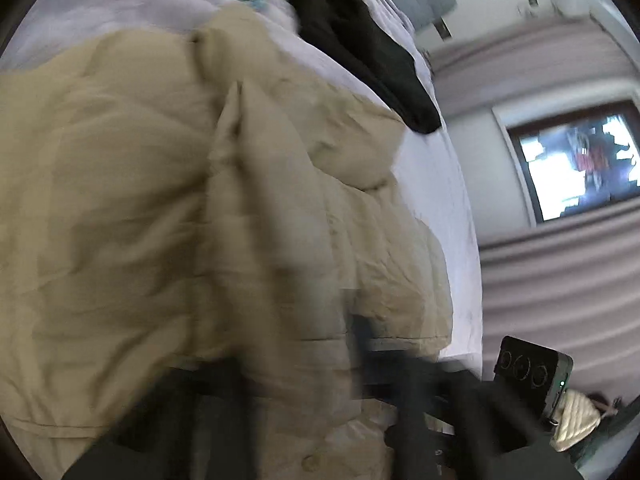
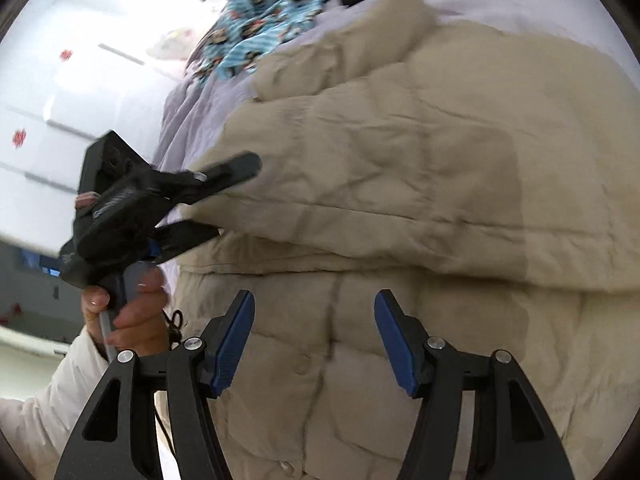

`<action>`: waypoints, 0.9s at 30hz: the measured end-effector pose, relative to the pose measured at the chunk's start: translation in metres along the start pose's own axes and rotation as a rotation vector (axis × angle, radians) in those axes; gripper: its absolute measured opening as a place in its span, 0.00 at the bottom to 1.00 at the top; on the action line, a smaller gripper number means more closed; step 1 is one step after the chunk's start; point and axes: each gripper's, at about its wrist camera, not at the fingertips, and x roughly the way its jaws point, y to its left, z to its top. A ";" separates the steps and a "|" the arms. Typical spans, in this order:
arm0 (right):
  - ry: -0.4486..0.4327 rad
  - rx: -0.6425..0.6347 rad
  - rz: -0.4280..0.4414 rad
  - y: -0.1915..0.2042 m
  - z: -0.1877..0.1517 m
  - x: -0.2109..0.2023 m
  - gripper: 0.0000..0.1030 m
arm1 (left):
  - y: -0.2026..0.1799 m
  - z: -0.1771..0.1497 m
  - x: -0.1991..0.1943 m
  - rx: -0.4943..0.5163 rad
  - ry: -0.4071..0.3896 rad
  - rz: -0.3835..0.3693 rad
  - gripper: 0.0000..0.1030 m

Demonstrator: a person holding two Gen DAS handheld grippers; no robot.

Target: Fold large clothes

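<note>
A large beige quilted puffer jacket (image 2: 400,168) lies on a lilac bedsheet (image 2: 188,100) and fills both views; it also shows in the left wrist view (image 1: 160,200). My left gripper (image 2: 236,200) is at the jacket's left edge, its two dark fingers closed around a thick fold of the jacket. In the left wrist view its fingers (image 1: 208,412) are blurred, with jacket fabric between them. My right gripper (image 2: 314,336) is open and empty, hovering just above the jacket's lower front panel near the snap placket.
A blue patterned garment (image 2: 264,20) and a black garment (image 1: 360,52) lie further up the bed. White cupboards (image 2: 60,100) stand to the left. The bed's right edge (image 1: 460,200) borders curtains and a window. The right gripper's device (image 1: 532,368) shows at lower right.
</note>
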 end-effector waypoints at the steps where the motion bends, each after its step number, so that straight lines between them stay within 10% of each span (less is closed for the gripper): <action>1: -0.022 0.017 -0.013 -0.005 -0.001 -0.004 0.64 | -0.008 0.001 -0.004 0.014 -0.022 0.006 0.08; 7: -0.117 -0.004 -0.132 -0.022 0.005 -0.022 0.35 | -0.032 0.005 -0.065 0.020 -0.210 -0.043 0.08; 14: -0.215 -0.027 -0.478 -0.077 0.017 -0.055 0.30 | 0.020 -0.005 -0.081 -0.078 -0.221 0.024 0.08; 17: -0.218 -0.037 -0.523 -0.094 0.022 -0.064 0.00 | 0.045 -0.017 -0.061 -0.099 -0.163 0.068 0.08; 27: -0.198 0.046 -0.454 -0.126 0.026 -0.058 0.00 | 0.054 -0.037 -0.058 -0.062 -0.093 0.278 0.27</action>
